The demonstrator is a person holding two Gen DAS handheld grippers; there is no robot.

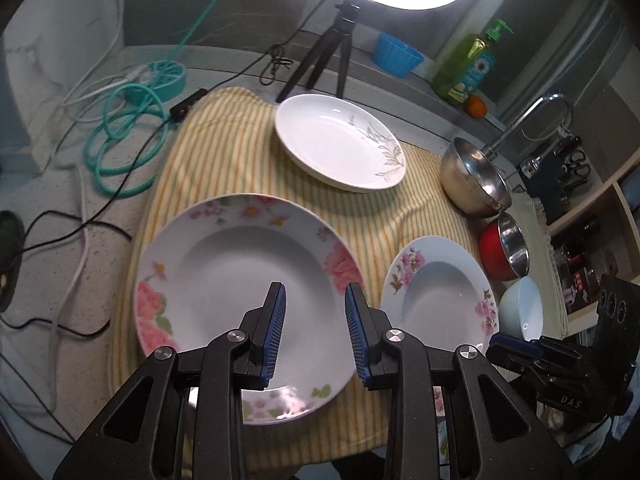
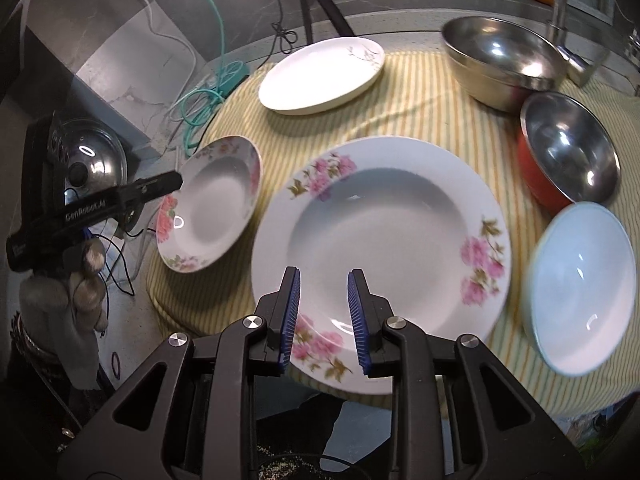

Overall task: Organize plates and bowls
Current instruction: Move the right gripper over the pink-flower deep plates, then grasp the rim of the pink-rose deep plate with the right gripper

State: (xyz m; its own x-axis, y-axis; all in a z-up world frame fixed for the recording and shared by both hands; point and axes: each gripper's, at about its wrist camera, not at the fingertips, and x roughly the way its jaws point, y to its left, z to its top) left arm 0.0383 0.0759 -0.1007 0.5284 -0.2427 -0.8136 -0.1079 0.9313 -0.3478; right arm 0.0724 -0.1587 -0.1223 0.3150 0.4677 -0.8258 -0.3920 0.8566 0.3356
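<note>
On a yellow striped cloth (image 1: 224, 148) lie three plates: a pink-rose deep plate (image 1: 224, 256), a pink-blossom deep plate (image 2: 380, 240), and a white plate with grey leaves (image 1: 332, 140). My left gripper (image 1: 316, 300) is open above the near part of the rose plate, holding nothing. My right gripper (image 2: 324, 288) is open above the near rim of the blossom plate, holding nothing. Along the right edge stand a large steel bowl (image 2: 500, 56), a red steel-lined bowl (image 2: 568, 152) and a pale blue bowl (image 2: 580, 284). The blossom plate also shows in the left wrist view (image 1: 440, 284).
A ring-light tripod (image 1: 320, 60), a blue ribbed tub (image 1: 396, 54), a green soap bottle (image 1: 468, 64) and an orange (image 1: 475, 106) stand at the back. Teal and black cables (image 1: 120, 152) lie left of the cloth. A faucet (image 2: 560, 12) rises at the right. A pot lid (image 2: 96, 160) sits at the left.
</note>
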